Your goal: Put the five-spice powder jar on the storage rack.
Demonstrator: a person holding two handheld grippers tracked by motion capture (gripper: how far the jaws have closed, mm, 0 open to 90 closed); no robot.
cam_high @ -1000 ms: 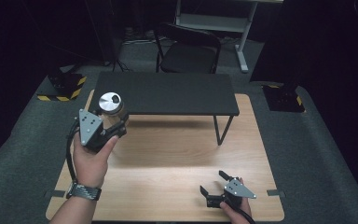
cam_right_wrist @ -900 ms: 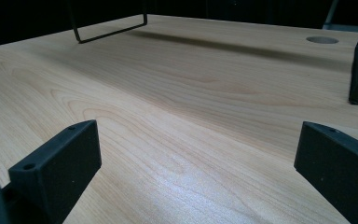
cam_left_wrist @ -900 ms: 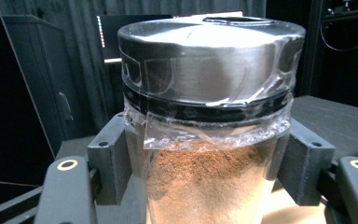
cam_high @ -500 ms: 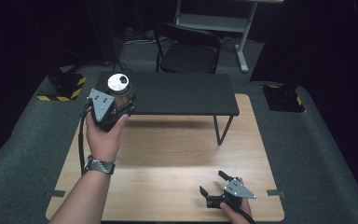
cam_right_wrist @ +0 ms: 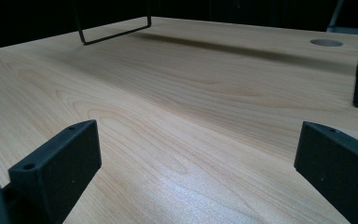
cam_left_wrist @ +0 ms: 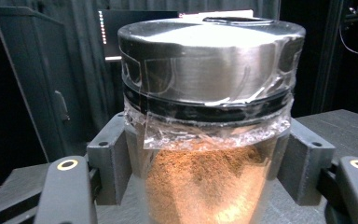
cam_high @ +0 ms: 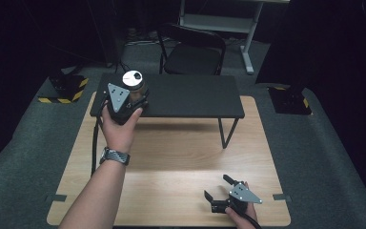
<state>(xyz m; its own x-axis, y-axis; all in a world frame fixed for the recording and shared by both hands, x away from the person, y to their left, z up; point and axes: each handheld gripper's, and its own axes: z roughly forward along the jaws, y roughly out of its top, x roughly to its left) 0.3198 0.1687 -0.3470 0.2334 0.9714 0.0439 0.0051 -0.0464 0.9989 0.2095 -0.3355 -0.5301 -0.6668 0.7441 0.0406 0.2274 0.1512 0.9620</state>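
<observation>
— How many things are there?
— One jar (cam_high: pixel 133 85) of brown powder with a silver lid, one black bench (cam_high: pixel 181 95), two grippers.
— The jaws?
— The left gripper (cam_high: pixel 124 102), upper left of the high view, clamps the jar upright over the bench's left end, forearm outstretched. The right gripper (cam_high: pixel 221 195), bottom right, gapes empty, low over the wooden table (cam_high: pixel 171 157).

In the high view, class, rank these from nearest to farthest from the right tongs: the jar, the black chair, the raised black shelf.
1. Raised black shelf, across the table beyond the right tongs.
2. Jar, at the shelf's left end, held in the left tongs.
3. Black chair, on the floor behind the table.
</observation>
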